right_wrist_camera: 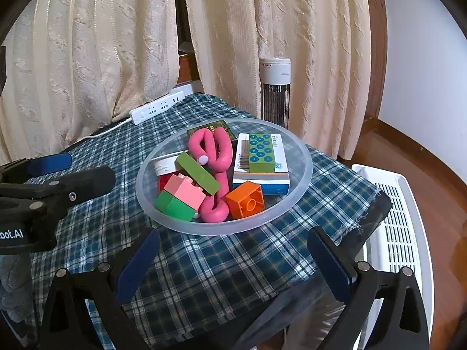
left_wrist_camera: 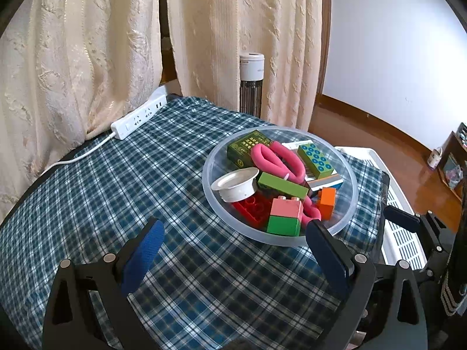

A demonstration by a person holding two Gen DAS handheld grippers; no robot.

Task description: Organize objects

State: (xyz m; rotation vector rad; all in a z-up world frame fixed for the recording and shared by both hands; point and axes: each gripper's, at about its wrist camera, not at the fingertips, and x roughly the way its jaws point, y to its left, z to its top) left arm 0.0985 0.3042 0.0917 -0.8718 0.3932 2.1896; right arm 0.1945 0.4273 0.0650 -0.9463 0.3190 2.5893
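The cream curtains [left_wrist_camera: 87, 58] fill the upper part of both views, and below them you see the table with the blue checked cloth [left_wrist_camera: 116, 189], which takes the whole middle and lower area. At the right edge of the left wrist view a white slatted rack [left_wrist_camera: 400, 233] stands beside the table. The clear round bowl [left_wrist_camera: 347, 213] sits on the cloth, right of centre in the left wrist view and in the centre of the right wrist view. Inside it lie a pink foam loop [left_wrist_camera: 277, 157], a white and blue box [right_wrist_camera: 280, 175], a dark green box [left_wrist_camera: 248, 147], a white cap [left_wrist_camera: 236, 185], a long green block [left_wrist_camera: 281, 185], a pink and green block [left_wrist_camera: 284, 217], an orange block [right_wrist_camera: 245, 199] and a red block [left_wrist_camera: 252, 208]. A white power strip [left_wrist_camera: 140, 116] lies at the upper left, near the curtains. Your left gripper [left_wrist_camera: 233, 233] is spread wide with nothing between its fingers, in front of the bowl. Your right gripper [right_wrist_camera: 233, 245] is also spread apart and holds nothing.
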